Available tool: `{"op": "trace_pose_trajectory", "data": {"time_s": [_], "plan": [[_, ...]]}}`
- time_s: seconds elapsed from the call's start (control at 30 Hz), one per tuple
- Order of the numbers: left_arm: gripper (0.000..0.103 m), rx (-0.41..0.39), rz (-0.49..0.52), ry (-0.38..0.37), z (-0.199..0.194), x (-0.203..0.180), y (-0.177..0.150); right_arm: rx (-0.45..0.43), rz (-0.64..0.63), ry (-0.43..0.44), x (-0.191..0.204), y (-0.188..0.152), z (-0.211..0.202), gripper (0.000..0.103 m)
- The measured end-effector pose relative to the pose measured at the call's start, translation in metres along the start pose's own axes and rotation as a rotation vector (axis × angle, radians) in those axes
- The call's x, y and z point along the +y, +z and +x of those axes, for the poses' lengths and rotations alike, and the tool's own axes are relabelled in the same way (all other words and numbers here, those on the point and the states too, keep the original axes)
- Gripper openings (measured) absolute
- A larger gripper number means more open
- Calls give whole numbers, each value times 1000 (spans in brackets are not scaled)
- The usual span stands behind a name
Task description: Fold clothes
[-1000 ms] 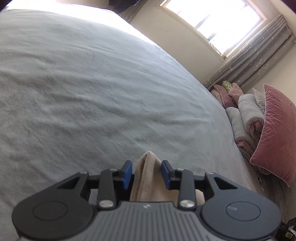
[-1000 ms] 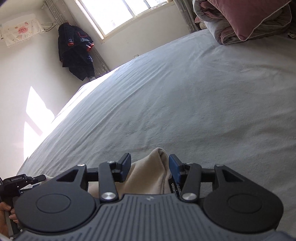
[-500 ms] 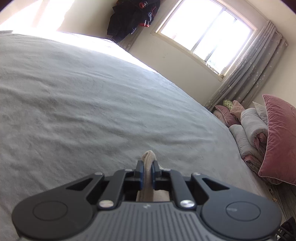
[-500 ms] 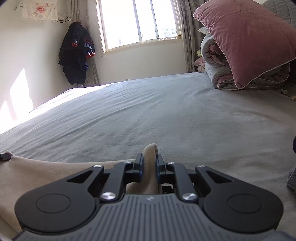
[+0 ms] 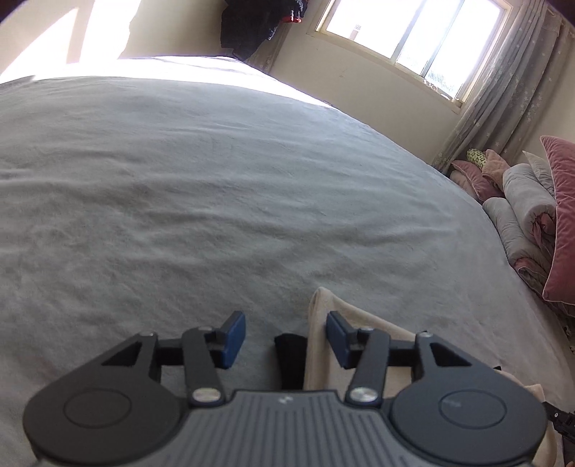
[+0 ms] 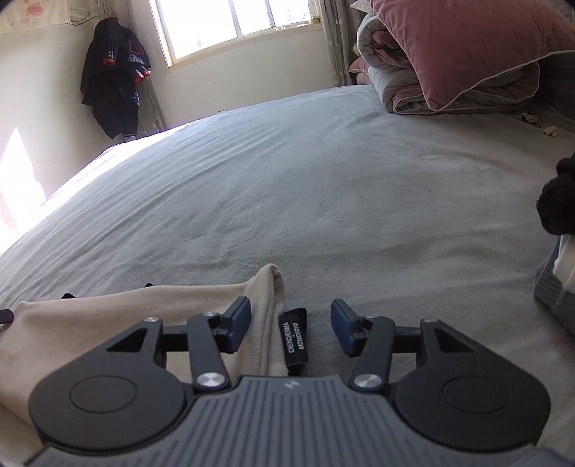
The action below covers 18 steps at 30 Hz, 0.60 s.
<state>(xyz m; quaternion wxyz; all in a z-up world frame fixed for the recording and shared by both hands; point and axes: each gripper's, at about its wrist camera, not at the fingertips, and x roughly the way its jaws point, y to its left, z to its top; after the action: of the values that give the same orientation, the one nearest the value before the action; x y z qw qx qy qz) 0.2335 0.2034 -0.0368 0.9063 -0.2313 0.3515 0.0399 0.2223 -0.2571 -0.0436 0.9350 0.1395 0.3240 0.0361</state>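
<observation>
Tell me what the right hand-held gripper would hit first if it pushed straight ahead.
Probably the grey bedsheet. The right hand-held gripper stands open and points down at it; the beige garment's corner lies between the pads, off to one side.

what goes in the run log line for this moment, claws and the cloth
left claw: just opened | right claw: just opened | beige garment: released, flat on grey bed, corner folds between both jaws | fold step: set down

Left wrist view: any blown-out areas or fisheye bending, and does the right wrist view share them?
Left wrist view: window and far bed strip blown out, bed edge bowed. Right wrist view: window glares, sun patch on wall clipped, corners vignetted.
</observation>
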Motion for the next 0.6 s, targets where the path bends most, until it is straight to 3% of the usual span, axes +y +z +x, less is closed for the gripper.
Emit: {"op": "trace_pose_trajectory", "data": {"time_s": [0.13, 0.3, 0.43, 0.53, 0.6], "plan": [[59, 141, -89, -55, -18, 29, 5, 79, 193, 104, -31, -2, -26, 58], [66, 314, -190, -211, -8, 52, -9, 189, 386, 238, -53, -17, -34, 59], [66, 342, -284, -315, -1, 57, -25, 190, 523, 303, -53, -36, -26, 59], [65, 334, -304, -347, 5, 45, -39, 186, 532, 328, -34, -41, -19, 59], [46, 286, -262, -291, 5, 32, -46, 173, 477, 278, -15, -41, -15, 47]]}}
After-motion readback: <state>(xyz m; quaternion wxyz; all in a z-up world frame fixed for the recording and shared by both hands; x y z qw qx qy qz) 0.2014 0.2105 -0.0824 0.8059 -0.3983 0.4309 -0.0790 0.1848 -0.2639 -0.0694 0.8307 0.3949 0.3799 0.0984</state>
